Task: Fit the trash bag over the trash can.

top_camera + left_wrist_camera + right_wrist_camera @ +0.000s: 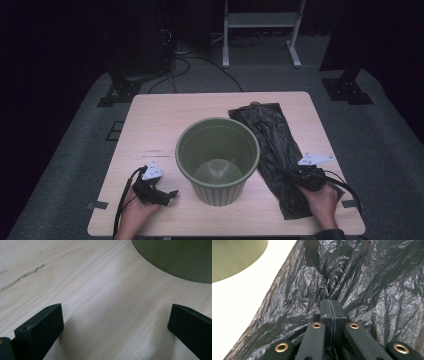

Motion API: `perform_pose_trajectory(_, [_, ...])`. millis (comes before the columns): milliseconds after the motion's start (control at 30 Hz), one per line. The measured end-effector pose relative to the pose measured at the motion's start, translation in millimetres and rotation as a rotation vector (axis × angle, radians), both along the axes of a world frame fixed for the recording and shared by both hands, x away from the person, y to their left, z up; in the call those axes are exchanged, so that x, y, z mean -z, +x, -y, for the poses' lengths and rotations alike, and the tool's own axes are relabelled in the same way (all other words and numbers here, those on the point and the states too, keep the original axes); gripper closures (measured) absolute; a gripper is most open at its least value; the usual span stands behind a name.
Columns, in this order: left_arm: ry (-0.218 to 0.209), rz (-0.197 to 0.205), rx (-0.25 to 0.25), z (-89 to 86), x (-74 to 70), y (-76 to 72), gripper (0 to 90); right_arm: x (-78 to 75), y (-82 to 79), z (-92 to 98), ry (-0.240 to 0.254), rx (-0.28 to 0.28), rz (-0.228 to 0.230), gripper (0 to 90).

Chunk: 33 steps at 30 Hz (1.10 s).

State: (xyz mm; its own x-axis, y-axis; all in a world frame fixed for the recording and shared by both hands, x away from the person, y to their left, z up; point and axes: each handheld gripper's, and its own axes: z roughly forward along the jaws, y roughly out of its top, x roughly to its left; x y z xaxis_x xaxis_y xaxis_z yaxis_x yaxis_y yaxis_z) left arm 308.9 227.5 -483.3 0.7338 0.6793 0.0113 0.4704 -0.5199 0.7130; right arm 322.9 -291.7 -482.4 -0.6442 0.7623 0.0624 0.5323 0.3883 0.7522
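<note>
The black bin bag lies flat on the table just right of the green bin, its long axis running from the far edge toward the person. The right gripper sits over the bag's near end, jaws pressed together on a pinched ridge of the plastic. The bin stands to the left of this grip, so the bag probably has to be lifted and carried leftward to its rim. The left gripper rests on bare wood left of the bin, jaws wide apart and holding nothing.
</note>
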Motion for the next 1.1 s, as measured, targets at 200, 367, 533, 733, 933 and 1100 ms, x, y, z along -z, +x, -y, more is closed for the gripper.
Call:
perform_pose_trajectory(200, [0.0, 0.0, 0.0, 0.0, 0.0, 0.0, 0.0, -1.1, -11.8, -2.5, -0.001, -0.025, -0.016, 89.2])
perform_pose_trajectory(367, [0.0, 0.0, 0.001, -0.1, 0.0, 0.0, 0.0, -1.4, -23.3, -5.2, 0.017, -0.053, -0.041, 89.2])
perform_pose_trajectory(533, [0.0, 0.0, 0.0, -0.1, 0.0, 0.0, 0.0, -2.4, -37.4, -8.6, 0.036, -0.077, -0.06, 89.2])
perform_pose_trajectory(733, [0.0, 0.0, 0.0, 0.0, 0.0, 0.0, 0.0, -4.9, -58.4, -16.8, -0.01, -0.093, -0.041, 89.2])
perform_pose_trajectory(933, [0.0, 0.0, 0.0, 0.0, 0.0, 0.0, 0.0, -3.9, -80.9, -20.7, -0.008, -0.107, -0.046, 89.2])
perform_pose_trajectory(1100, [0.0, 0.0, 0.001, 0.0, 0.0, 0.0, 0.0, -3.8, -91.4, -21.1, -0.009, -0.101, -0.039, 87.3])
